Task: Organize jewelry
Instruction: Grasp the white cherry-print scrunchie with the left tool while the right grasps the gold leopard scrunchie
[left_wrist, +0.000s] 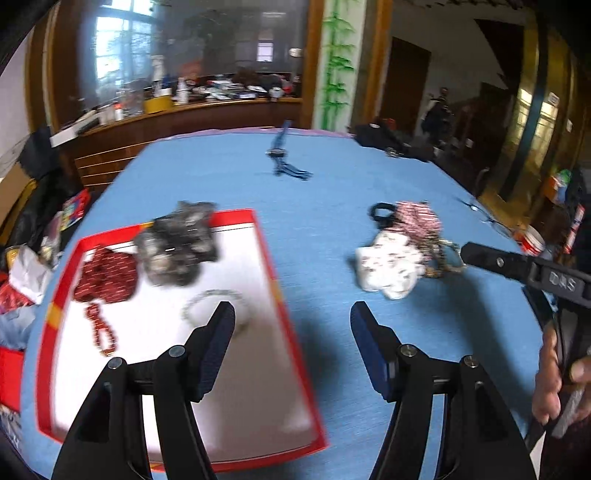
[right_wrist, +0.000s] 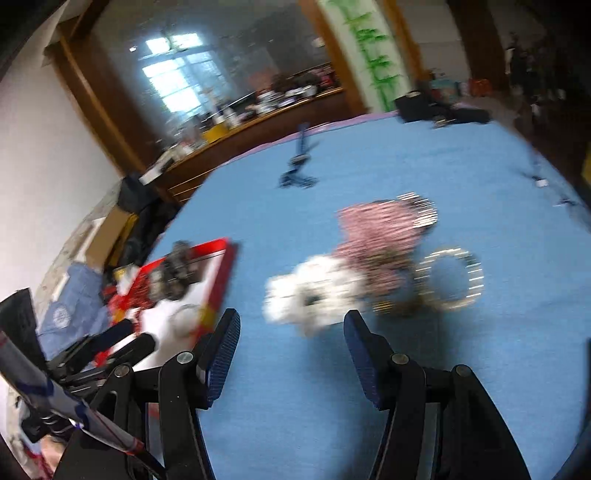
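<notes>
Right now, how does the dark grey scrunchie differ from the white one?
The dark grey scrunchie lies partly in the red-rimmed tray, overlapping its far rim, while the white scrunchie lies on the blue tablecloth outside it. The grey one sits beside a red bead string; the white one touches a pink patterned scrunchie. Both look like bunched fabric, and neither is held by a claw.

left wrist: above the tray (left_wrist: 275, 280), facing across the blue worktop (left_wrist: 325, 206), close | right wrist: further right, tilted, same heading, low over the worktop (right_wrist: 369, 173) | shared: tray (right_wrist: 221, 269), white piece (left_wrist: 388, 266) (right_wrist: 314, 291)
</notes>
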